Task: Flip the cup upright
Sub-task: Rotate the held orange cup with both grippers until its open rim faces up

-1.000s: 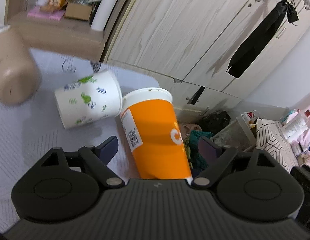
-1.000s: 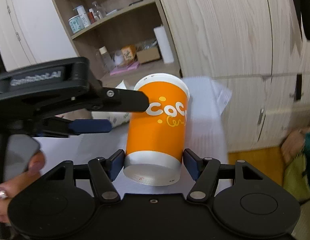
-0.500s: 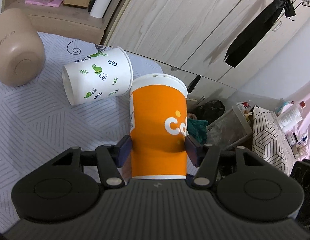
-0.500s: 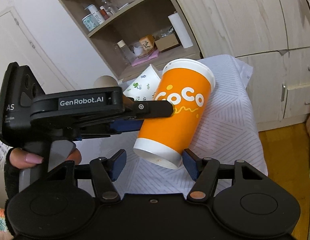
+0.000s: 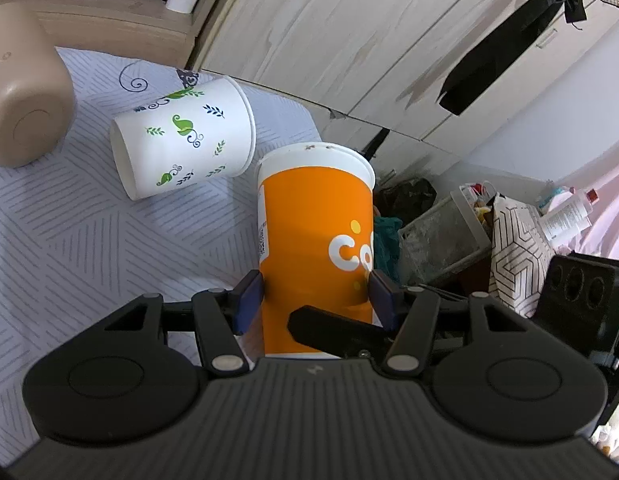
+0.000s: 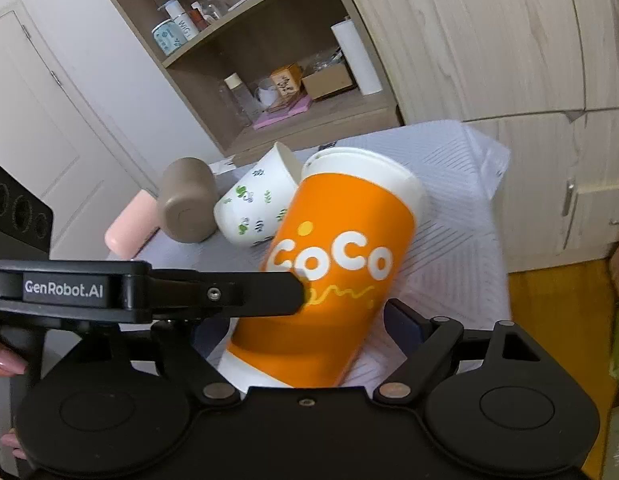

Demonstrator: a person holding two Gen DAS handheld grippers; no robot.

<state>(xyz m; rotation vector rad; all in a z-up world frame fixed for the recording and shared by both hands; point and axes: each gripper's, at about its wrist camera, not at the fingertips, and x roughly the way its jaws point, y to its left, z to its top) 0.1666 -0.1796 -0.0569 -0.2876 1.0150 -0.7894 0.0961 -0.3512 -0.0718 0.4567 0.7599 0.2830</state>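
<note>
An orange paper cup [image 5: 313,240] with white "CoCo" lettering is held mouth up above the table's right edge; it also shows in the right wrist view [image 6: 333,272], tilted right. My left gripper [image 5: 315,300] is shut on the cup's lower body, a blue pad [image 5: 249,300] on each side. My right gripper [image 6: 309,332] is open around the cup's base, its right finger [image 6: 405,320] clear of the cup wall. The left gripper's black finger [image 6: 229,294] crosses the right wrist view and presses the cup.
A white cup with green leaf print [image 5: 181,142] lies on its side on the striped tablecloth [image 5: 89,240]. A brown cup [image 5: 21,96] and a pink cup [image 6: 129,224] lie further left. Cupboard doors [image 5: 349,28] and shelves [image 6: 269,60] stand behind. Clutter [image 5: 469,232] lies on the floor.
My left gripper closed on the orange cup and now holds it. My right gripper let go of the base and opened. The cup came more upright, further from the white cup.
</note>
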